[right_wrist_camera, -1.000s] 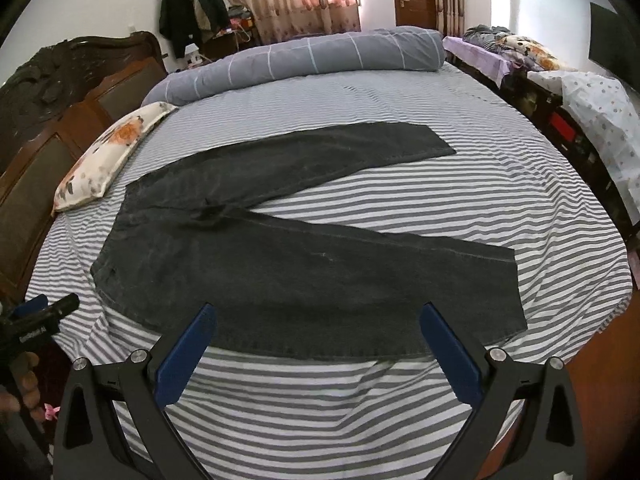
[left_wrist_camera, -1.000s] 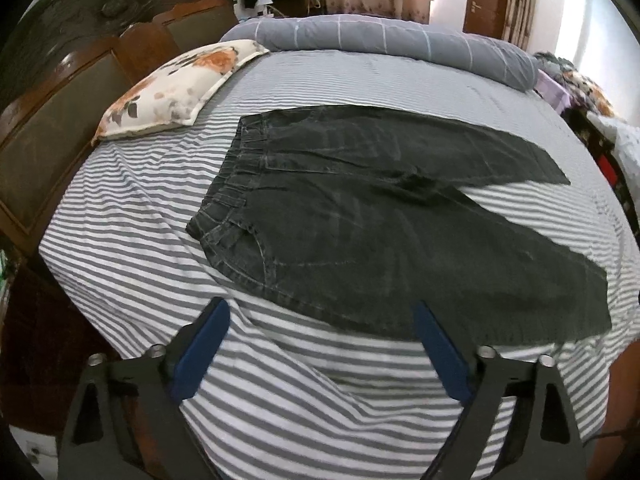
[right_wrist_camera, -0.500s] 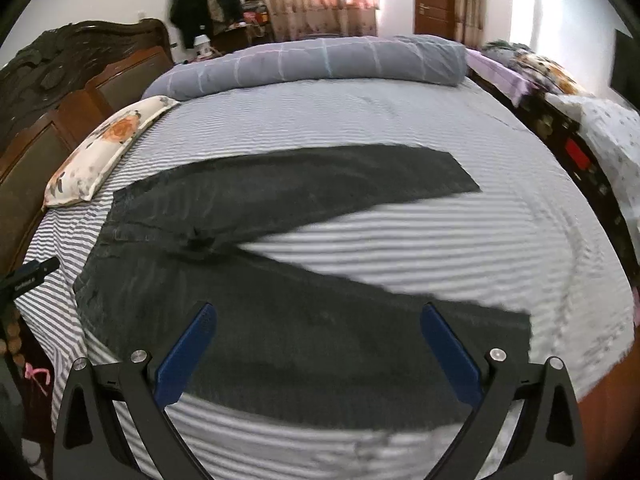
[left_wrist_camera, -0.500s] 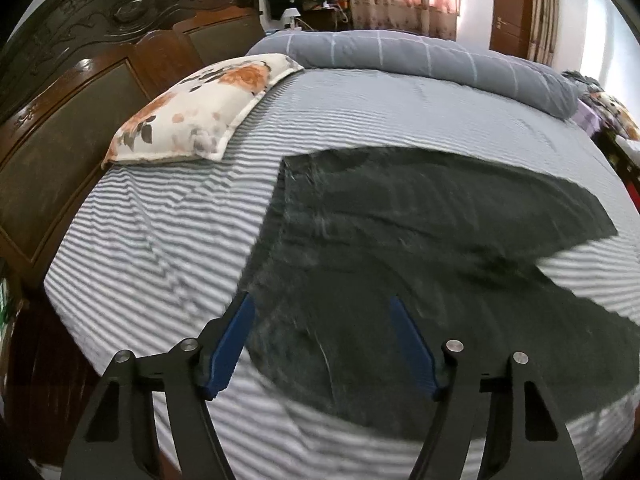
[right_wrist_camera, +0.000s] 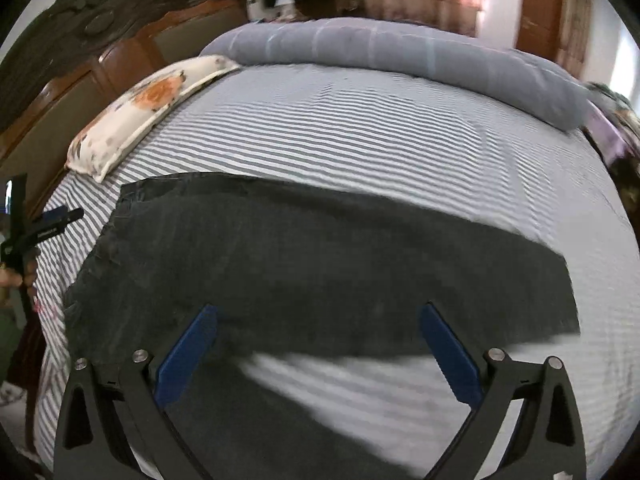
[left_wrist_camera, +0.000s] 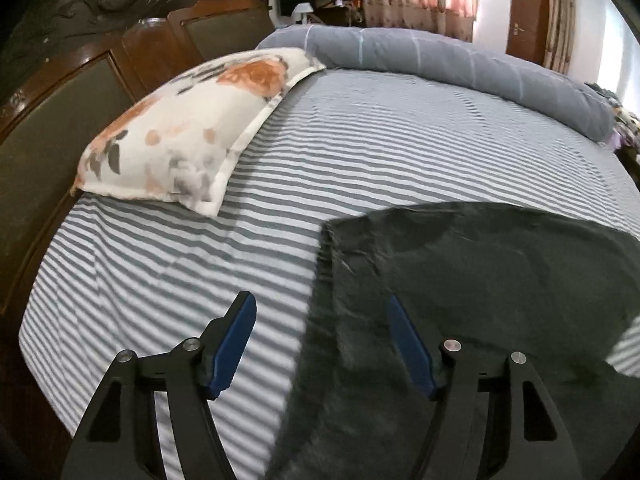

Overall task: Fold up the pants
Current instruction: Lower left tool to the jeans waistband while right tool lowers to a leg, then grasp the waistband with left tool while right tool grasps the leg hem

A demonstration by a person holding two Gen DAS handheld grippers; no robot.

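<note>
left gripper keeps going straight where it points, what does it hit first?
Most likely the waist edge of the dark pants, right where it meets the striped sheet. The open left gripper straddles that edge; depth unclear.

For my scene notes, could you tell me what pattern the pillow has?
The pillow is white with orange and grey flowers, clearest in the left wrist view.

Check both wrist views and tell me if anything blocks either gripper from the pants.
Nothing visible does. The left gripper hangs open over the waist edge of the dark pants, and the right gripper is open above them. The floral pillow lies apart.
</note>
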